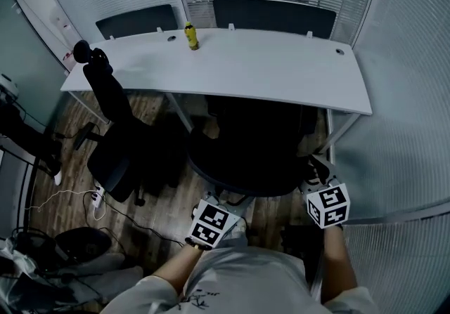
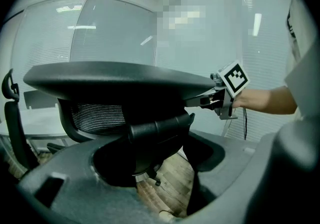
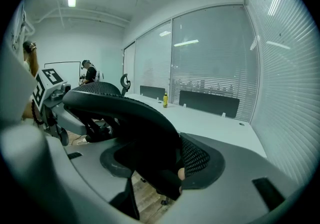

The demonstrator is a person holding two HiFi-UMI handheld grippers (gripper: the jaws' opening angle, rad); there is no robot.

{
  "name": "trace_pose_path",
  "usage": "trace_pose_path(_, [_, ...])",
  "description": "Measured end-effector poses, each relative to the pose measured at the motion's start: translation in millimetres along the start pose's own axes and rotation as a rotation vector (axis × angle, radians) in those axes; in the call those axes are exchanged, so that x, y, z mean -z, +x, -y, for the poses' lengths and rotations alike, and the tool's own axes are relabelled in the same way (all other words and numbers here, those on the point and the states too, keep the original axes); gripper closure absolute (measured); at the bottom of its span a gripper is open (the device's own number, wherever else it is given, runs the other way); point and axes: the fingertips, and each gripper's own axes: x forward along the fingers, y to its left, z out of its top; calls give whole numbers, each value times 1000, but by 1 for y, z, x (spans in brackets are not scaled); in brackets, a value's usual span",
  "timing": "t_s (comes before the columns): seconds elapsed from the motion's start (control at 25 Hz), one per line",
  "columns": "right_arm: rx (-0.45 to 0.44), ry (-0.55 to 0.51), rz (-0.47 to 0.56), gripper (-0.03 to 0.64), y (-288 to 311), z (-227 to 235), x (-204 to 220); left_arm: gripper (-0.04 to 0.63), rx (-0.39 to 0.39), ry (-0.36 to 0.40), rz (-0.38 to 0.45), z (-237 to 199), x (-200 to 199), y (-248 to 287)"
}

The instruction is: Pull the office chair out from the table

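The black office chair [image 1: 246, 154] stands with its seat partly under the white table [image 1: 281, 70], its backrest toward me. My left gripper [image 1: 223, 204] sits at the backrest's left edge and my right gripper [image 1: 318, 172] at its right edge. In the left gripper view the jaws [image 2: 160, 155] close round a black bar of the chair's back [image 2: 150, 129], under the curved top rim [image 2: 115, 75]; the right gripper [image 2: 220, 98] shows across it. In the right gripper view the jaws [image 3: 165, 168] grip the mesh backrest [image 3: 125, 113], and the left gripper [image 3: 52, 102] holds the far side.
A second black chair [image 1: 112, 133] stands left of the table, turned sideways. A yellow bottle [image 1: 190, 36] is on the tabletop near the back. Dark partition screens [image 1: 274, 16] line the table's far edge. A power strip and cables [image 1: 95, 200] lie on the wooden floor at left. Glass walls close both sides.
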Motion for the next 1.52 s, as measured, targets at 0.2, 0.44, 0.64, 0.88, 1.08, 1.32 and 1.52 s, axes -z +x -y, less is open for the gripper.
trace_pose_path(0.2, [-11,-15,-3,399,-4,-3,0,301,-1,-4,3,4,1,-5])
trace_pose_path(0.44, [-25,-23,-10,399,-15,-8,5,301,2,-8,3,18,4,-12])
trace_pose_path(0.64, [-43,-37,-18,400,-34,-15,8,302,7,-11,1,37,5,-25])
trace_pose_path(0.88, [-66,-60,-23,402,-51,-31,18,302,-6,-13,6,52,16,-41])
trace_pose_path(1.08, [-77,-63,-8,402,-68,-48,37,302,-18,-7,17,73,36,-55])
trace_pose_path(1.32, [-99,-70,-5,403,-88,-69,48,302,-22,-10,14,91,50,-77])
trace_pose_path(1.52, [-113,-79,-5,405,-107,-83,53,302,-28,-16,20,110,58,-95])
